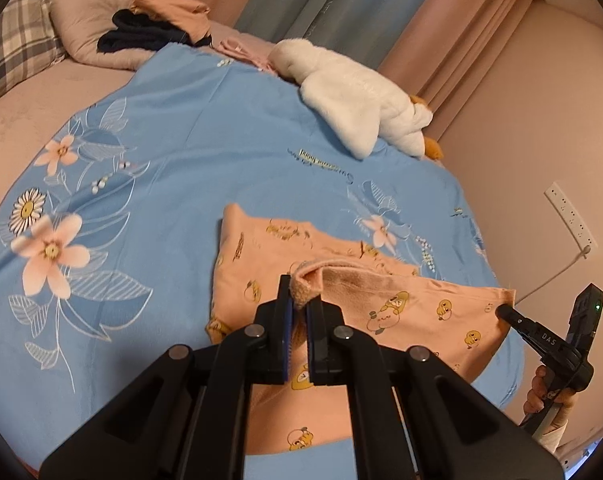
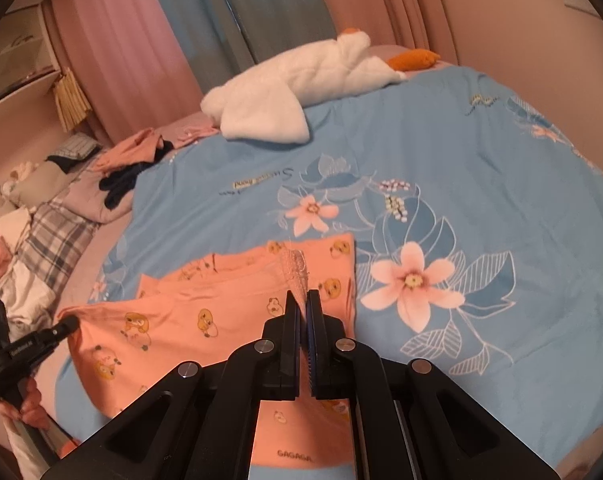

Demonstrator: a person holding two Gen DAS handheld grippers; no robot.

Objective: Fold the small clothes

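Left gripper (image 1: 299,304) clamped on a fuzzy fold of the peach garment (image 1: 405,312). Right gripper (image 2: 303,308) pinching its opposite edge, lifted. Draped between both over the blue sheet (image 1: 205,128), plush goose (image 2: 297,80) well beyond.

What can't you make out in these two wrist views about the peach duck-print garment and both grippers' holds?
- Peach duck-print garment: near hem hidden behind gripper linkages in both views.
- Left gripper: shut on a fleecy fold; the fabric between the pads is hidden.
- Right gripper: shut on the garment; the pinched bit is blurred.
- Small printed label in the right view: too small to read surely.
- Dark clothes pile: too far to identify.
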